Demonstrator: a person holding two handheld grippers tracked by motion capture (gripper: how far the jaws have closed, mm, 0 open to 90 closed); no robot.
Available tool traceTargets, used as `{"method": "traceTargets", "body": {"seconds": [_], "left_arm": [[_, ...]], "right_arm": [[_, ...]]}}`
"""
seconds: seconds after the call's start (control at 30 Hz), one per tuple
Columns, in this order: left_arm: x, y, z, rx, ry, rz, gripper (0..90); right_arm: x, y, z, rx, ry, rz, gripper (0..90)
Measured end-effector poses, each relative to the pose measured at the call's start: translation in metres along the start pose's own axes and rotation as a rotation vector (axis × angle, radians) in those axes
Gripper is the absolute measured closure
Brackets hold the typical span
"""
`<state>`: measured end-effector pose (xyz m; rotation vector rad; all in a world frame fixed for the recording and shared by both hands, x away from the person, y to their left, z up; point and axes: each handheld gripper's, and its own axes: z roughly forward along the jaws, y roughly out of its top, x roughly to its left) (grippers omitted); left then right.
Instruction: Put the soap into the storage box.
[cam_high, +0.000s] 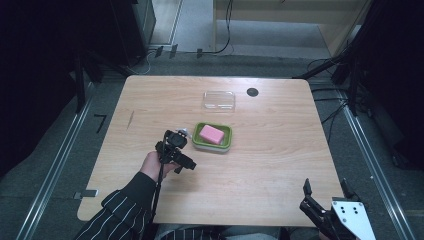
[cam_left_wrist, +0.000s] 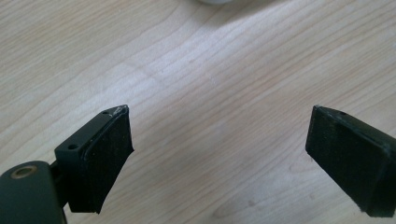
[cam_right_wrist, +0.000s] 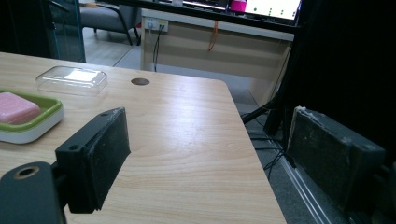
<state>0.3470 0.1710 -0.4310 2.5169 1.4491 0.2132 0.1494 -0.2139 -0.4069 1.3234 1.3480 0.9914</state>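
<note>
Pink soap bar (cam_high: 211, 133) lies flat in green-rimmed dish (cam_high: 226, 142), just right of left claw (cam_high: 186, 133). Clear lid (cam_high: 219, 100) upturned beyond, apart.

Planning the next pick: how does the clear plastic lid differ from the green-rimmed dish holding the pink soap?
The clear plastic lid is see-through and empty; the green-rimmed white soap dish is opaque and holds the pink soap bar. The lid lies farther back near the round table hole; the dish sits mid-table beside the left claw. Both are rounded rectangles, flat on the wooden table.
</note>
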Motion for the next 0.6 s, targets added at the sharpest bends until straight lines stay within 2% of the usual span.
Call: {"method": "traceTargets", "body": {"seconds": [0.2, 0.33, 0.43, 0.6], "left_arm": [[0.002, -0.013, 0.0, -0.009, -0.021, 0.016, 7.9], [0.004, -0.021, 0.002, 0.001, -0.031, 0.033, 8.3], [0.005, -0.027, 0.005, -0.002, -0.016, 0.055, 8.7], [0.007, -0.028, 0.008, 0.011, -0.001, 0.059, 8.7]], "right_arm": [[0.0, 0.0, 0.0, -0.001, 0.0, 0.0, 12.7], [0.0, 0.0, 0.0, -0.002, -0.001, 0.0, 12.7], [-0.001, 0.0, 0.0, -0.003, -0.001, 0.001, 12.7], [-0.001, 0.0, 0.001, -0.004, 0.003, 0.003, 12.7]]}}
